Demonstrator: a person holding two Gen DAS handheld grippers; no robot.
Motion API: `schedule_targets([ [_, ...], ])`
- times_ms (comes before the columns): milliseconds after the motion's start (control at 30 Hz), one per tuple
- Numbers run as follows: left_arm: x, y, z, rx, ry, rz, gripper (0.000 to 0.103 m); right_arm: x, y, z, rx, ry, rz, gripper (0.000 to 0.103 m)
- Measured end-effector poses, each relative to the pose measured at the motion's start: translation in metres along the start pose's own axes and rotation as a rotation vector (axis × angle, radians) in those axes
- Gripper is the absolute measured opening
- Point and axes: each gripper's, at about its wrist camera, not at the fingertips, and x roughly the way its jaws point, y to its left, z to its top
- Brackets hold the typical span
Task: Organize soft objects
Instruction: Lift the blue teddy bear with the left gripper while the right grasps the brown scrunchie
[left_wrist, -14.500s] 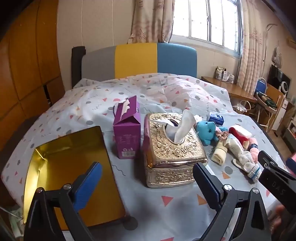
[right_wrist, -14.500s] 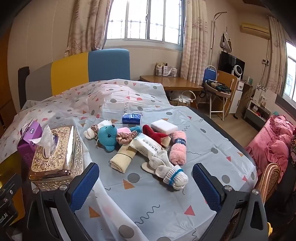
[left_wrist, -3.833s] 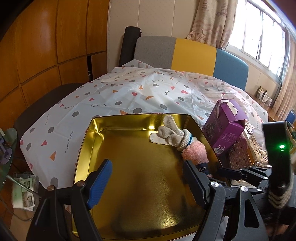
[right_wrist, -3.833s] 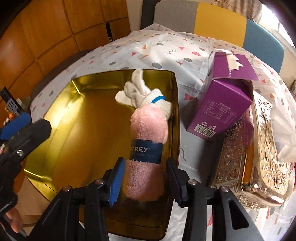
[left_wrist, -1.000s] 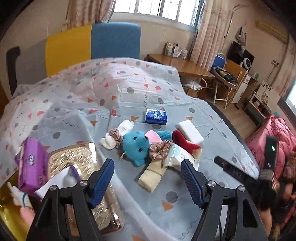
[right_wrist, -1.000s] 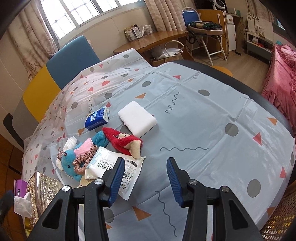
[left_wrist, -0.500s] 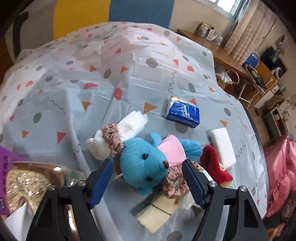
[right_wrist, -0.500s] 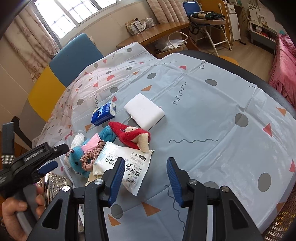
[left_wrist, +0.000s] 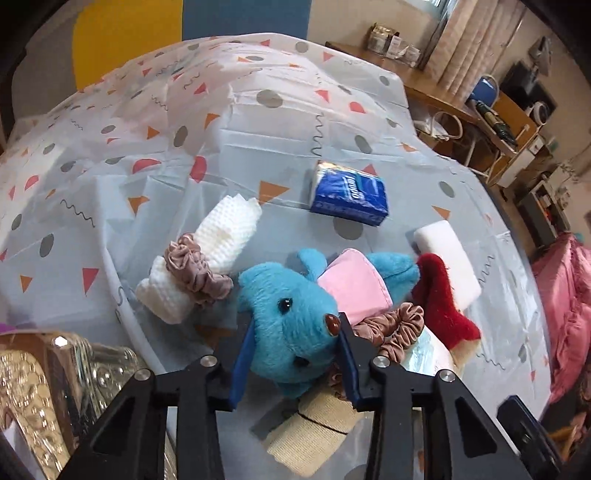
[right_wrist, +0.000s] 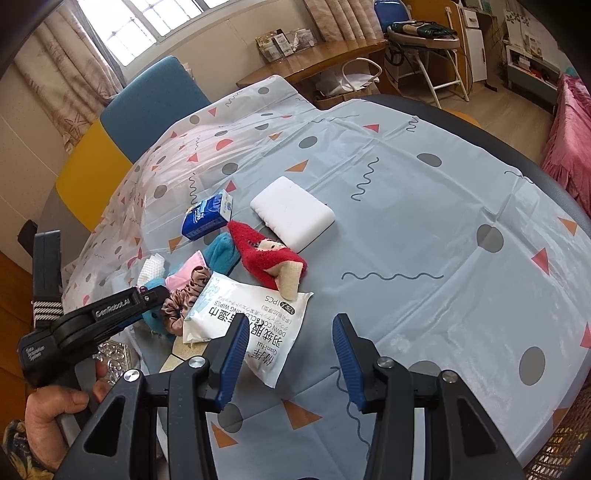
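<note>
Plush toy, blue with a pink shirt, lies at the near-left end of a heap on the patterned cloth, and the left gripper has just been closing its jaws, whose blue pads now press both sides of the toy's head. Around it the heap is tight: a brown scrunchie touches its right side, a white roll banded by another scrunchie lies just left, a beige sock pokes out underneath, and a red sock overlaps the wipes pack. A gold box stands close on the toy's left, leaving little room that way. Right of the heap the cloth is bare out to the dark table edge. The right gripper hovers above the pack's near corner with jaws apart, nothing between them. Readable print: "DOWN CO…" and "WIPES" upside down on the pack; "GenRobot.AI" on the left gripper's body in the right wrist view. A blue tissue pack and a white sponge lie apart behind the heap; the tissue pack's white lettering is too blurred to read.
</note>
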Motion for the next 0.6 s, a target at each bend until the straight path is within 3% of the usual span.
schedule_targets([
  [233, -0.028, 0.003, -0.006, -0.016, -0.040, -0.049, 0.041, 0.010, 0.003, -0.002, -0.027, 0.036, -0.001, 0.047],
  [433, -0.064, 0.008, -0.008, -0.028, -0.121, -0.084, 0.041, 0.028, 0.013, -0.010, -0.075, 0.122, 0.022, 0.048],
  [600, -0.099, 0.012, -0.008, -0.030, -0.188, -0.115, 0.041, 0.027, 0.009, -0.010, -0.066, 0.111, 0.005, 0.048],
])
